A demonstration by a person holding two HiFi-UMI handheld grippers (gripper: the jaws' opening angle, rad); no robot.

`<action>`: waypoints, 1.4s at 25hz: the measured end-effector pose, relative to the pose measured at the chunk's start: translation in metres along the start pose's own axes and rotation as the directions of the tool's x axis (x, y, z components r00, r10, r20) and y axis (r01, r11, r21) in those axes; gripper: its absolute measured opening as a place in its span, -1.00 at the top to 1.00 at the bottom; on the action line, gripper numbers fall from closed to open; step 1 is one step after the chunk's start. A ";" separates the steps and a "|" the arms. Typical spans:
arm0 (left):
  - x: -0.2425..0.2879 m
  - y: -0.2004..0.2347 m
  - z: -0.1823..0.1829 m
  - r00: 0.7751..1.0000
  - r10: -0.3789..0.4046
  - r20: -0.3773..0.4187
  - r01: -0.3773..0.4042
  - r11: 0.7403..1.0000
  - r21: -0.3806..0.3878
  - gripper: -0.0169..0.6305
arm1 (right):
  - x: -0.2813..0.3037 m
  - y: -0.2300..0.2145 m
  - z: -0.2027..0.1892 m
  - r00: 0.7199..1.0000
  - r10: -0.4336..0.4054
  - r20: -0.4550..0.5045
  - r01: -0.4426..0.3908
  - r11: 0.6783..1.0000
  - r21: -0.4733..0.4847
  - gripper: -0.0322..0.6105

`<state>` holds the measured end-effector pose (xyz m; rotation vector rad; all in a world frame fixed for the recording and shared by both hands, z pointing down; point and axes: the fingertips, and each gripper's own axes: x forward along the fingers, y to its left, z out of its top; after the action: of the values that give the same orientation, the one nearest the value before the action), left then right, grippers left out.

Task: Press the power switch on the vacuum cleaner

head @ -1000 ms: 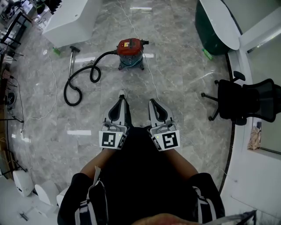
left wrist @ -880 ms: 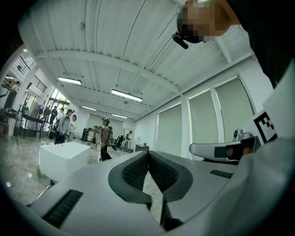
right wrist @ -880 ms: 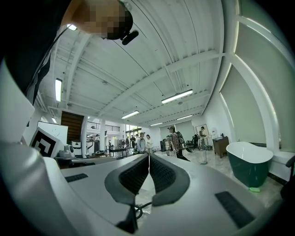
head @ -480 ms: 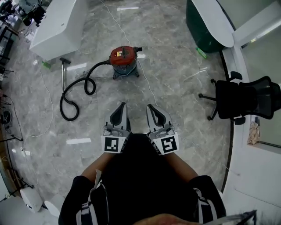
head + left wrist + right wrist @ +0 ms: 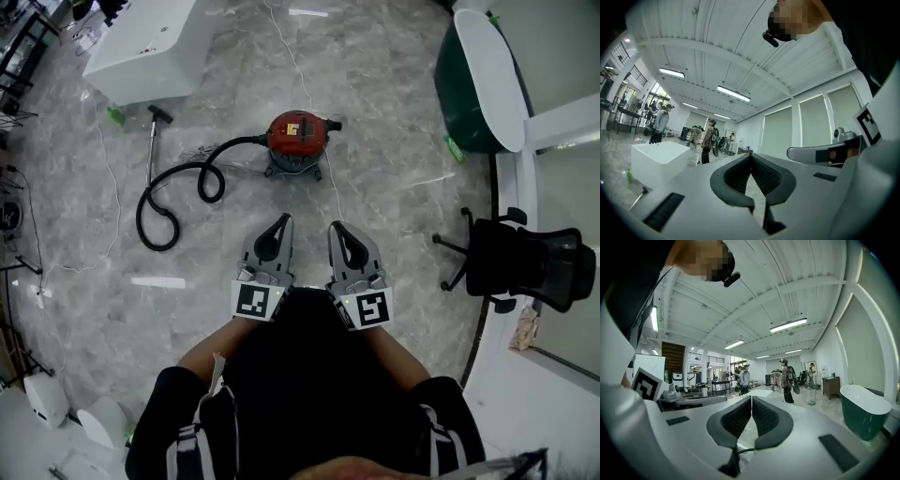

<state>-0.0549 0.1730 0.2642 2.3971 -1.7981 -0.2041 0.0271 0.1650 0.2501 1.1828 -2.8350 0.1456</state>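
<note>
A red-topped canister vacuum cleaner (image 5: 296,141) stands on the marble floor ahead of me in the head view, with its black hose (image 5: 178,192) curling off to the left and ending in a wand. My left gripper (image 5: 283,219) and right gripper (image 5: 333,228) are held side by side close to my body, well short of the vacuum. Both point upward and forward, jaw tips touching, with nothing between them. In the left gripper view the left gripper (image 5: 750,155) faces the room and ceiling; the right gripper (image 5: 751,398) does the same in its own view. Neither gripper view shows the vacuum.
A white cabinet (image 5: 141,47) stands at the far left, a dark green tub (image 5: 473,80) at the far right, and a black office chair (image 5: 516,258) to my right. A thin cable (image 5: 328,183) runs over the floor near the vacuum. Several people stand far off.
The head view has swung: the vacuum now sits a little right of centre and lower in frame. Both grippers have stayed shut and shifted slightly rightward in view.
</note>
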 end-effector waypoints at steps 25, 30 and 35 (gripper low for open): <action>0.091 0.127 0.000 0.998 0.040 -0.058 -0.044 0.997 -0.063 0.89 | 0.150 -0.028 0.007 1.000 0.005 -0.020 -0.004 0.999 0.033 0.84; 0.110 0.137 -0.038 0.986 0.058 -0.153 -0.063 0.998 -0.027 0.89 | 0.166 -0.044 0.016 1.000 0.021 0.013 -0.022 0.998 0.060 0.84; 0.141 0.141 -0.054 0.979 0.059 -0.197 -0.058 0.998 0.008 0.89 | 0.173 -0.059 0.022 0.998 0.031 0.048 -0.035 0.997 0.071 0.84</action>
<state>-0.1379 -0.0002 0.3408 2.2712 -1.7754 0.0403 -0.0530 -0.0011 0.2493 1.1680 -2.9142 0.2266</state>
